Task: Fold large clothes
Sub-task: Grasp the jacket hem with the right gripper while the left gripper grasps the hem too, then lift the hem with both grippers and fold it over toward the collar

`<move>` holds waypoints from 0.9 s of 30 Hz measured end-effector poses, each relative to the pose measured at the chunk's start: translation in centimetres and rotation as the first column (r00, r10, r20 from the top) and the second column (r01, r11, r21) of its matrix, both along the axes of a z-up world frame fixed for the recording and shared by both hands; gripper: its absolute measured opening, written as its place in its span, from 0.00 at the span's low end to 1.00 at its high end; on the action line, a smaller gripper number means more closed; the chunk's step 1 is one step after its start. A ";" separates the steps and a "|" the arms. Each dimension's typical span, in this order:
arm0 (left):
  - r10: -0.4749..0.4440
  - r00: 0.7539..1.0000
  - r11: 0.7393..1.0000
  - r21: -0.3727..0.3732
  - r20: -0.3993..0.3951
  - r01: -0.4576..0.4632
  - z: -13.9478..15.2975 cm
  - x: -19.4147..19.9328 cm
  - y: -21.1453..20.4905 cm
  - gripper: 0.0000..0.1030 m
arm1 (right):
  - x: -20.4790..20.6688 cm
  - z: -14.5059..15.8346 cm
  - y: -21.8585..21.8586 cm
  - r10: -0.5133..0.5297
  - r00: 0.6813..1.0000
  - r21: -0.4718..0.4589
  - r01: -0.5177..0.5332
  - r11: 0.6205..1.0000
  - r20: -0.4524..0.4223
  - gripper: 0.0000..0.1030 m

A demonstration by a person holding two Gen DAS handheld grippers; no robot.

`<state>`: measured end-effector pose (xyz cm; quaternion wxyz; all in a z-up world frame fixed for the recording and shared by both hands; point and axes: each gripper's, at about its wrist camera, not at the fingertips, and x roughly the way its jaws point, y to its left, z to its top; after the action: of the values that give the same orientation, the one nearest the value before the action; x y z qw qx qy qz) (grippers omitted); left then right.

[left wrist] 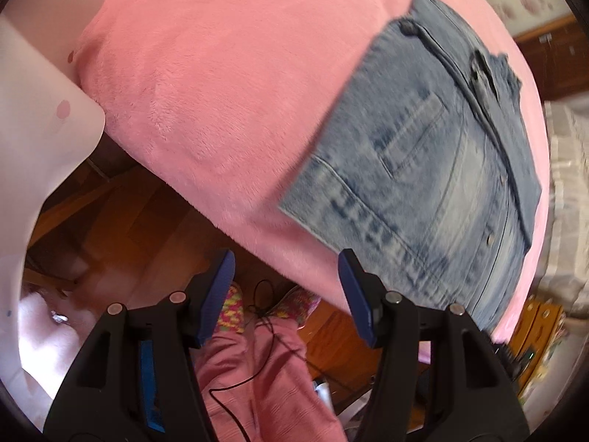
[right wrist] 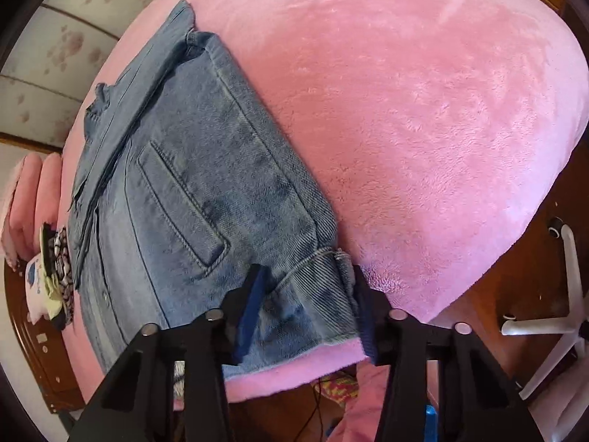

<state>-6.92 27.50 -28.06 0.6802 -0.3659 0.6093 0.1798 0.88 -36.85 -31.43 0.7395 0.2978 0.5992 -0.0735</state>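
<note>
Your faded blue denim jacket (right wrist: 191, 191) lies folded into a compact rectangle on the fluffy pink blanket (right wrist: 423, 110) covering the bed, close to its near edge, with a stitched pocket facing up. Your right gripper (right wrist: 305, 309) is spread wide, its blue-padded fingers (right wrist: 252, 307) straddling the jacket's near corner without clamping it. Your left gripper (left wrist: 285, 296) is also released, hanging off the bed's edge above the brown wooden floor (left wrist: 147, 228), just beside the jacket and apart from it. The left view is motion-blurred.
</note>
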 end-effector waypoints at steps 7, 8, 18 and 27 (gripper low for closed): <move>0.090 0.994 0.994 -0.067 0.067 -0.086 -2.9 1.0 2.0 0.53 | 0.1 2.3 1.5 0.120 0.993 -0.075 -0.118 0.990 0.024 0.27; 0.093 0.993 0.993 -0.082 0.074 -0.087 -3.1 1.2 2.2 0.53 | 0.3 2.7 2.0 0.138 0.990 -0.090 -0.136 0.987 0.024 0.26; 0.018 0.998 0.986 -0.169 0.053 -0.009 -6.2 5.4 1.9 0.53 | 0.6 7.0 4.9 0.204 0.978 -0.094 -0.200 0.975 0.034 0.16; 0.028 0.989 0.975 -0.223 0.147 0.005 -2.3 5.2 1.5 0.10 | 1.5 11.1 7.8 0.090 0.989 -0.009 -0.090 0.996 0.115 0.15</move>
<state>-1.72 28.97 -30.35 0.6773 -0.4558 0.5710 0.0865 2.35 -29.02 -20.31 0.7761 0.2729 0.5681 -0.0238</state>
